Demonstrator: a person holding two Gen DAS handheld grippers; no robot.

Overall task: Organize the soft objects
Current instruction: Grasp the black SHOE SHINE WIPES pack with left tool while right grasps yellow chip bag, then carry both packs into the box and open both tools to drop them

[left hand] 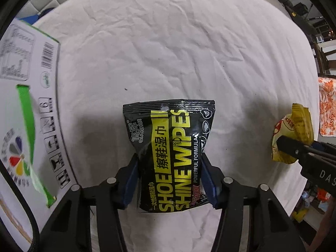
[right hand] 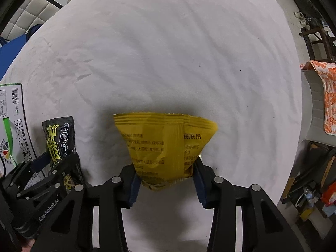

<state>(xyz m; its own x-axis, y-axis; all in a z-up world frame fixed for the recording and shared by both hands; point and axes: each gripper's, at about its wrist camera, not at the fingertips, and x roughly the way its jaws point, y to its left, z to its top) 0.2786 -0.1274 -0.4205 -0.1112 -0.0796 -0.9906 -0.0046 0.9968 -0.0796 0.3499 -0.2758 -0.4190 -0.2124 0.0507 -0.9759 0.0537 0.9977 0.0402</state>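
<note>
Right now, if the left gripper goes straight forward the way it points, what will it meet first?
Probably only the white bed sheet. The left gripper is shut on the shoe wipes pack, and no other object lies ahead; the cardboard box stands aside. Depth is unclear.

left gripper (left hand: 169, 180) and right gripper (right hand: 166, 178) clamped (side by side).
</note>
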